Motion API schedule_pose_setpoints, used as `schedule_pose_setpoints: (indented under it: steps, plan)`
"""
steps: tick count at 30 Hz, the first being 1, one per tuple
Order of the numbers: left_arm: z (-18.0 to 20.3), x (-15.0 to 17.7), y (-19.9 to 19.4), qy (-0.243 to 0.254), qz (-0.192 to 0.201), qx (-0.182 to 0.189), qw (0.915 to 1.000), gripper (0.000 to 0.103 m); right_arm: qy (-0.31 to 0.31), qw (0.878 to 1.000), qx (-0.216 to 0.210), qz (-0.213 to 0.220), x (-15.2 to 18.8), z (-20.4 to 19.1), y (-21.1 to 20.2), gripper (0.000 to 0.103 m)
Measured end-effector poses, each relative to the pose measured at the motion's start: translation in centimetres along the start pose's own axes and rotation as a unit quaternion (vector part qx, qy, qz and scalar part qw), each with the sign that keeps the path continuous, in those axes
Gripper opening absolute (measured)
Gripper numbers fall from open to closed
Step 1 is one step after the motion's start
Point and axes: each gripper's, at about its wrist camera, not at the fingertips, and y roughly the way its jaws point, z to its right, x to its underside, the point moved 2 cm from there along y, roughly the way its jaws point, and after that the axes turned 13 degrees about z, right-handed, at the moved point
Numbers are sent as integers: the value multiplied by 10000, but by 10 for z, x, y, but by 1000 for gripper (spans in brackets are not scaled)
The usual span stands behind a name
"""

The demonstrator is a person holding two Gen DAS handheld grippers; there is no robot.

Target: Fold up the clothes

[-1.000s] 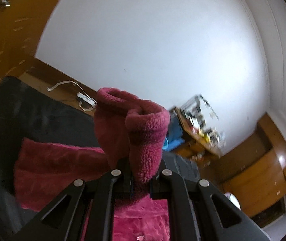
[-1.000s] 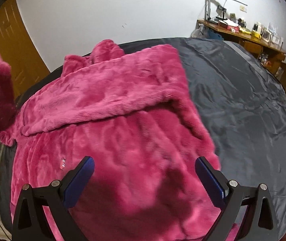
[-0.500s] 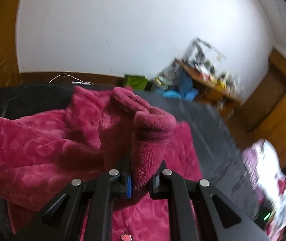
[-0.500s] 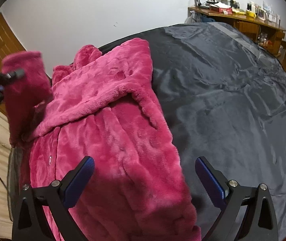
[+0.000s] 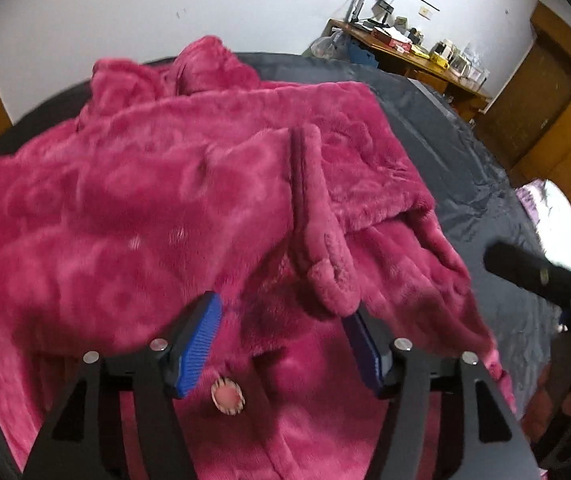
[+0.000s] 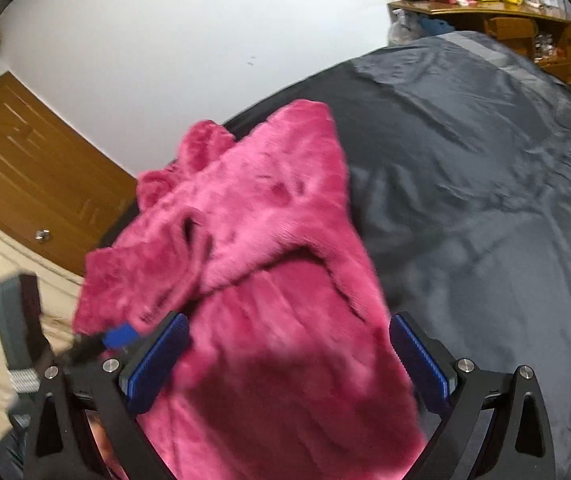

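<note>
Left wrist view: the left gripper (image 5: 281, 344) is opening over a crimson fleece robe (image 5: 157, 208) spread on a dark bedsheet (image 5: 461, 152), the released sleeve cuff (image 5: 331, 280) lying against its right pad. Right wrist view: the right gripper (image 6: 289, 364) hangs wide open, unclenched, above the robe's near end, the sheet to the right.
</note>
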Motion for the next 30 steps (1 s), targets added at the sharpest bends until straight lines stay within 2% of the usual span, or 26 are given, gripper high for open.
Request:
schedule_pose_setpoints:
  steps: [5,7,13,15,20,23,25,27,29,30]
  plan:
    - [-5,11,-18,-107,-111,171,9997,73,-19,9976,-686,55,-20,-33,21,102]
    - [-14,13,-29,-149,-123,144,9997,73,-114,9970,-764,9,-23,-45,37,102]
    - [-78,-2,-62,-824,175,-169,9963,74,-344,9960,-769,-282,-20,-71,80,102]
    - [-106,-8,-72,-1168,280,-312,9923,74,-469,9959,-708,-317,-19,-77,88,102]
    - [-167,-19,-91,-1624,555,-773,9821,77,-678,9955,-524,-396,-21,-85,111,102]
    - [-200,-25,-94,-1894,658,-1021,9743,77,-736,9941,-491,-620,-12,-88,129,100]
    - [-222,-30,-96,-2052,731,-1163,9690,77,-764,9931,-431,-781,-2,-90,140,90]
    - [-238,-35,-94,-2135,735,-1271,9659,78,-855,9931,-274,-754,4,-92,141,86]
    - [-251,-38,-90,-2202,720,-1353,9633,78,-906,9932,-170,-712,5,-95,139,70]
    - [-255,-39,-87,-2245,696,-1367,9623,78,-934,9930,-155,-706,5,-98,138,56]
